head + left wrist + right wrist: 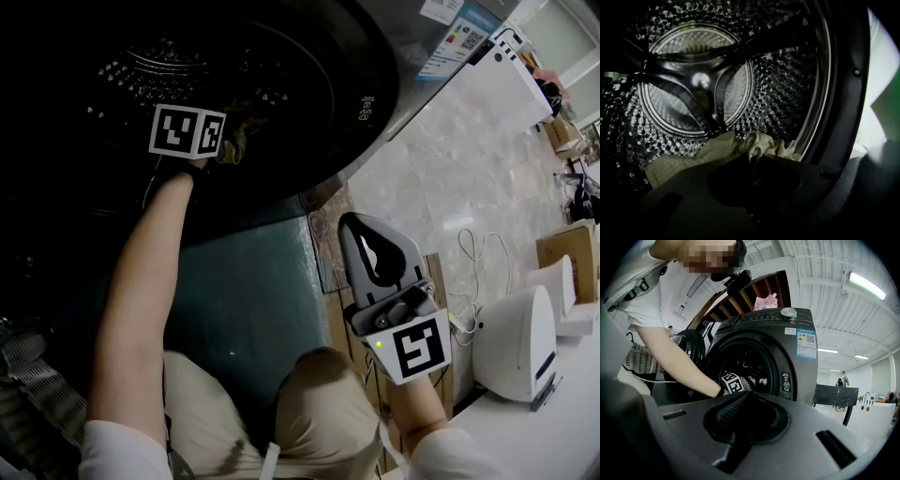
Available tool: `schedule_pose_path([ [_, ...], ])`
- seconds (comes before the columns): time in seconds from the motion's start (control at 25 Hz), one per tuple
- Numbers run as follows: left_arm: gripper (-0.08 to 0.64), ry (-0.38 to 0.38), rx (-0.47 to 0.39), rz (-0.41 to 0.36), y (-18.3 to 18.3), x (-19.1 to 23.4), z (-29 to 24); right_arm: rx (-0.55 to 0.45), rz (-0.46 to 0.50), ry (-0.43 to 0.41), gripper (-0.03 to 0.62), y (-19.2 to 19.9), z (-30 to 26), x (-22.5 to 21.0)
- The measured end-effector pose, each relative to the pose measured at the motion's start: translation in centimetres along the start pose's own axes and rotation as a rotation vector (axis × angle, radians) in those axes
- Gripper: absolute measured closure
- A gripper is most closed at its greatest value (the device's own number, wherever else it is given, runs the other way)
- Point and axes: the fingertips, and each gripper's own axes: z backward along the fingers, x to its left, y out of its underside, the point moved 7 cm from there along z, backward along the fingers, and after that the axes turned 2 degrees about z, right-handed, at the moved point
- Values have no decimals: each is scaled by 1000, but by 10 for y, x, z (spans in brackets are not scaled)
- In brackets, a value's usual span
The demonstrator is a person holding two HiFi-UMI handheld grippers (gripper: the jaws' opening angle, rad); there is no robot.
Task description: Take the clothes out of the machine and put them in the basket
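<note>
My left gripper [228, 131] reaches through the round door opening [309, 141] of the dark grey washing machine [787, 348]. In the left gripper view, the left gripper [754, 157] has its jaws pinched together on a bunched pale yellow cloth [717, 150]. The cloth lies at the bottom of the steel drum [787, 93]. My right gripper [375, 251] hangs outside, in front of the machine, pointing level at it. The right gripper [745, 397] is shut, with nothing between its fingers. A woven basket [637, 359] shows to the left of the machine.
The machine's door [689, 348] stands open to the left. Right of me on the pale floor are a white appliance [516, 342], loose cables [469, 253] and cardboard boxes [567, 258]. A dark table [834, 394] and a distant person [843, 378] stand beyond the machine.
</note>
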Motion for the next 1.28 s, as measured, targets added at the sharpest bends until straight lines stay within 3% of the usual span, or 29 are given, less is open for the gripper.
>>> schedule_pose_path([
  [0.24,503,18,-148,26,-3,-1,22,-11,22,-16,580,-6,-7,7],
  [0.6,508,150,-455,165,-21,-10,87,-35,36,-67,580,-16,-27,28],
  [0.96,509,243,-617,124,-22,-20,148,-43,41,-153,580,-28,-58,60],
  [1.28,511,302,-705,211,-12,-9,180,-52,43,-224,580,-38,-82,82],
])
